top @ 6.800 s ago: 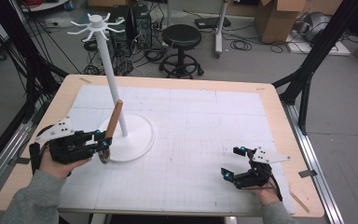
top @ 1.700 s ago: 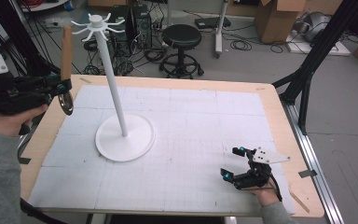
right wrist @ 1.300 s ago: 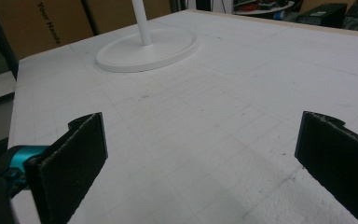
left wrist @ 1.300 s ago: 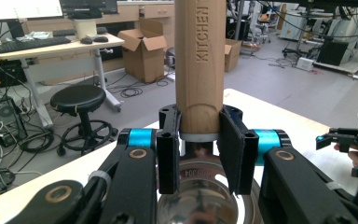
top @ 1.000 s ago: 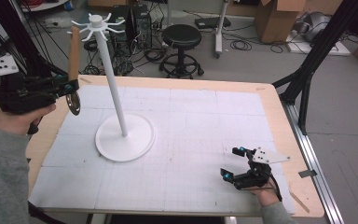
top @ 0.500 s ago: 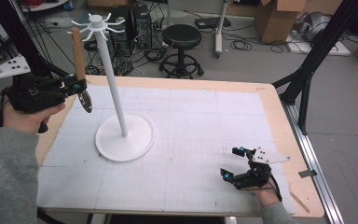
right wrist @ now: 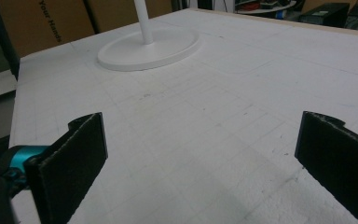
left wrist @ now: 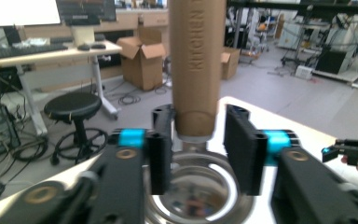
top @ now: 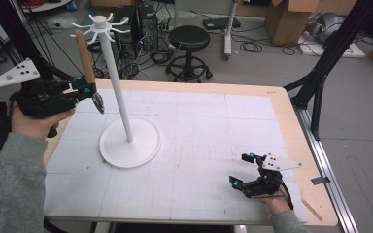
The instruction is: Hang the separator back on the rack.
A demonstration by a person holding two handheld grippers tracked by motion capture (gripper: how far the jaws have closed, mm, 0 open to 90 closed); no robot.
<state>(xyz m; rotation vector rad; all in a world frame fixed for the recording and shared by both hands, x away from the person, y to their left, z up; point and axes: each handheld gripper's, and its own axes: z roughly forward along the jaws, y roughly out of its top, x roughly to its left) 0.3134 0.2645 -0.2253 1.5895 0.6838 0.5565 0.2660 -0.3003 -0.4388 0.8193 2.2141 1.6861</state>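
One wooden-handled utensil between parted left tongs, right tongs apart, one white stand

Likely lab, cables, cardboard boxes

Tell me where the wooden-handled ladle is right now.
In the high view the ladle hangs upright at the left, up off the table, between the left gripper's jaws, its handle top just under the white stand's hook arms.
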